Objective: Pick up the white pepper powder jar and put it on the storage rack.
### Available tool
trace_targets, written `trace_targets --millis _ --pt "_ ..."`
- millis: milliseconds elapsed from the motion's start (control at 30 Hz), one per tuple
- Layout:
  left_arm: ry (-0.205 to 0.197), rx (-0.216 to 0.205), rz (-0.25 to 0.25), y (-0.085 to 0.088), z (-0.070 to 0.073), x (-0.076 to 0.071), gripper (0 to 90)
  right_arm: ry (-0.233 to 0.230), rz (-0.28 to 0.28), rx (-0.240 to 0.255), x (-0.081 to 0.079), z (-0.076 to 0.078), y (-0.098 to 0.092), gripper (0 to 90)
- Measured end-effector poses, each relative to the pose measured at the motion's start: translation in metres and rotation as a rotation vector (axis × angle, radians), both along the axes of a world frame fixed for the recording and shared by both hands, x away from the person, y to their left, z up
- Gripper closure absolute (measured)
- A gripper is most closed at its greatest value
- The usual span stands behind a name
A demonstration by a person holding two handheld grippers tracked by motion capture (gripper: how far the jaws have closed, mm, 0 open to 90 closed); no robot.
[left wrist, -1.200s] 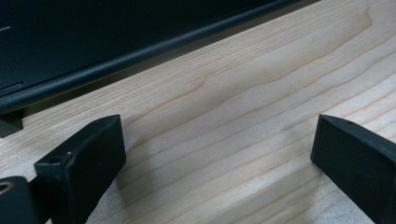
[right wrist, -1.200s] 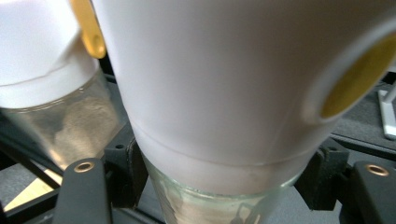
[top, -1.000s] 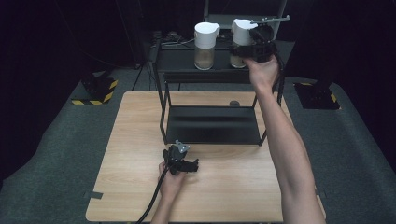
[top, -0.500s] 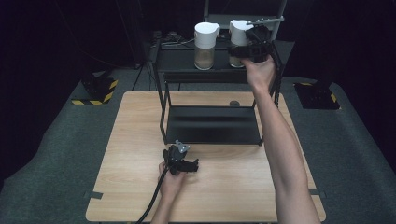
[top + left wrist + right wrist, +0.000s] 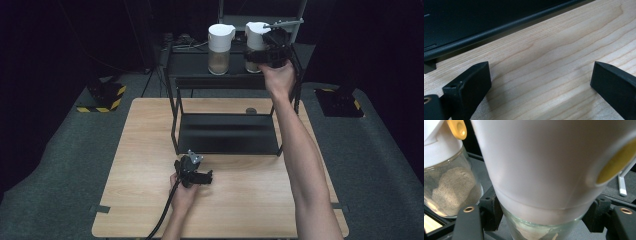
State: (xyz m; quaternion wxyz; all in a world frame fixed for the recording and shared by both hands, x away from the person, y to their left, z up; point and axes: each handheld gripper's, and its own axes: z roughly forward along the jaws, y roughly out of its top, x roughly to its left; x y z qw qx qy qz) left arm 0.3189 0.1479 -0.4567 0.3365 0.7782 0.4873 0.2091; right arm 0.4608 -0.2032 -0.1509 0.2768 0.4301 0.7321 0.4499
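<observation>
The right hand-held gripper (image 5: 265, 52) was up on the top shelf (image 5: 192, 61) of the black rack (image 5: 175, 115), at about 1 o'clock from the middle of the bench (image 5: 150, 150). Its two black jaws were shut tight on a jar (image 5: 255, 42), one on each side of the glass just under the white lid (image 5: 544, 170). The jar had pale powder in it. The lid had a yellow spot (image 5: 616, 162) on its side.

A second jar (image 5: 220, 47) stood just beside it, at 9 o'clock from the held jar. It had a white lid too, and the same pale powder inside.

The left hand-held gripper (image 5: 200, 177) was low on the bench, at 6 o'clock from the rack. Its jaws were wide apart with nothing between them, just bare wood. The black edge of the rack's bottom shelf (image 5: 499, 30) was near it.
</observation>
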Motion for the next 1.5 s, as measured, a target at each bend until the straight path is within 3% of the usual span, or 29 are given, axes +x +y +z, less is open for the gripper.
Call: trace_targets --millis 367,433,500,833,1100,1500 --pt "0.001 -0.001 0.001 0.0 0.0 0.0 3.0 -0.009 0.005 0.017 -0.001 -0.004 -0.003 28.8" --pt "0.001 -0.001 0.001 0.0 0.0 0.0 3.0 -0.013 0.013 0.066 -0.001 -0.009 -0.01 24.7" --pt "0.001 -0.001 0.001 0.0 0.0 0.0 3.0 -0.007 0.017 0.082 0.0 -0.009 -0.014 20.8" --pt "0.001 -0.001 0.001 0.0 0.0 0.0 3.0 0.003 0.056 0.106 -0.002 -0.008 -0.028 9.7" --pt "0.001 0.0 0.0 0.0 0.0 0.0 3.0 -0.01 0.097 0.129 -0.013 -0.006 -0.038 8.7" --pt "0.001 0.0 0.001 0.0 0.0 0.0 3.0 -0.006 0.112 0.152 -0.026 -0.014 -0.061 9.5"
